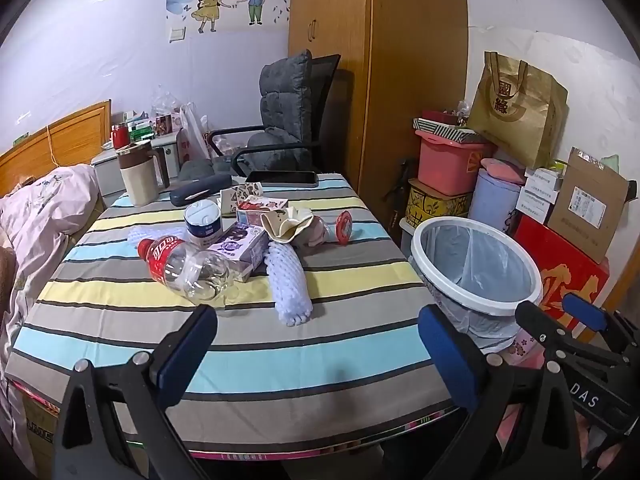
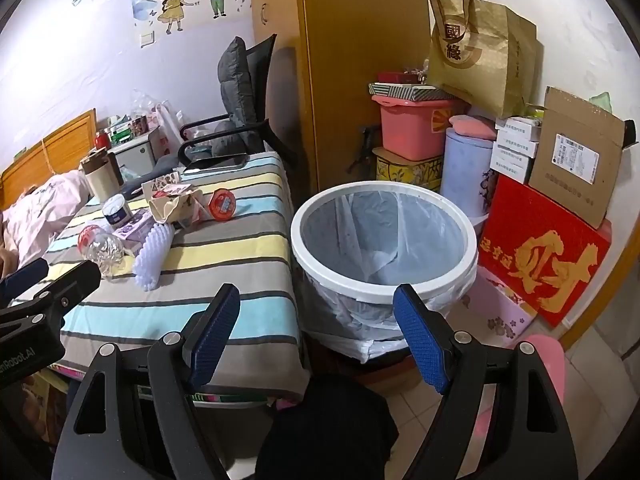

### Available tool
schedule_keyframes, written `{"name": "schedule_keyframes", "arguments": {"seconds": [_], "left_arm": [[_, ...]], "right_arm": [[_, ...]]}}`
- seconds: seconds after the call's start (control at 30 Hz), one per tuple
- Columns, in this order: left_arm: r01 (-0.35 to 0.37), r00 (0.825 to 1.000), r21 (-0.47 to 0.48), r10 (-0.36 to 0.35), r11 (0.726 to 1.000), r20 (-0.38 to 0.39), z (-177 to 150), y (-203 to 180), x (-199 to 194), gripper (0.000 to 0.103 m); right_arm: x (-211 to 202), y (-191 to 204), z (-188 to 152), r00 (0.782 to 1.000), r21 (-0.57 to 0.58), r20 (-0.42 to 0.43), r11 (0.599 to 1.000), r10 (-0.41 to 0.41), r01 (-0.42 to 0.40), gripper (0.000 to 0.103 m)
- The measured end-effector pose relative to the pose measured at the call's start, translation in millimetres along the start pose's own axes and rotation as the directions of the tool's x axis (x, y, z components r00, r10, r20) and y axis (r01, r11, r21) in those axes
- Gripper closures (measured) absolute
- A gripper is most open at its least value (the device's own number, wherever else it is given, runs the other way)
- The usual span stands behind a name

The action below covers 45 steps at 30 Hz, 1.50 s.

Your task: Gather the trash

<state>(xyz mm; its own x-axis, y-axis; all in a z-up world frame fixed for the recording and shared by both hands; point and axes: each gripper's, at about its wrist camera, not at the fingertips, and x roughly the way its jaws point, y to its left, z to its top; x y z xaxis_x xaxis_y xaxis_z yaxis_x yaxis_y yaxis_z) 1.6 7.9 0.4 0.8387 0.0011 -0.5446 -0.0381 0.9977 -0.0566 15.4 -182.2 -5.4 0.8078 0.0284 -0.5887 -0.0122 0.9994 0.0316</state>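
On right tool point(image 1: 560, 312), "DAS" lettering

Both claws are showing the same build. The left claw point(image 1: 316, 344) is wearing matte black angular arms with silver round screws and dark blue textured pads. The right claw point(image 2: 316, 332) is showing identical parts, and white letters "DAS" are appearing on its black body.
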Motion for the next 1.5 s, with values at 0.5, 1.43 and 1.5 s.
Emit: {"name": "schedule_keyframes", "arguments": {"seconds": [0.5, 1.43, 1.5], "left_arm": [[-0.013, 1.000, 0.008, 0.013, 1.000, 0.001, -2.1, -1.4, -1.3, 0.001], [-0.024, 1.000, 0.006, 0.023, 1.000, 0.003, -2.5, -1.4, -3.4, 0.001], [-0.022, 1.000, 0.005, 0.022, 1.000, 0.003, -3.5, 1.5, -3.6, 0.001]], "right_arm": [[-3.9, -1.6, 1.8, 1.000, 0.004, 0.014, 1.000, -0.012, 0.012, 0.023], [-6.5, -2.9, 2.9, 1.000, 0.003, 0.019, 1.000, -0.021, 0.020, 0.023], [-6.6, -3.4, 3.1, 1.000, 0.004, 0.020, 1.000, -0.021, 0.021, 0.023]]}}
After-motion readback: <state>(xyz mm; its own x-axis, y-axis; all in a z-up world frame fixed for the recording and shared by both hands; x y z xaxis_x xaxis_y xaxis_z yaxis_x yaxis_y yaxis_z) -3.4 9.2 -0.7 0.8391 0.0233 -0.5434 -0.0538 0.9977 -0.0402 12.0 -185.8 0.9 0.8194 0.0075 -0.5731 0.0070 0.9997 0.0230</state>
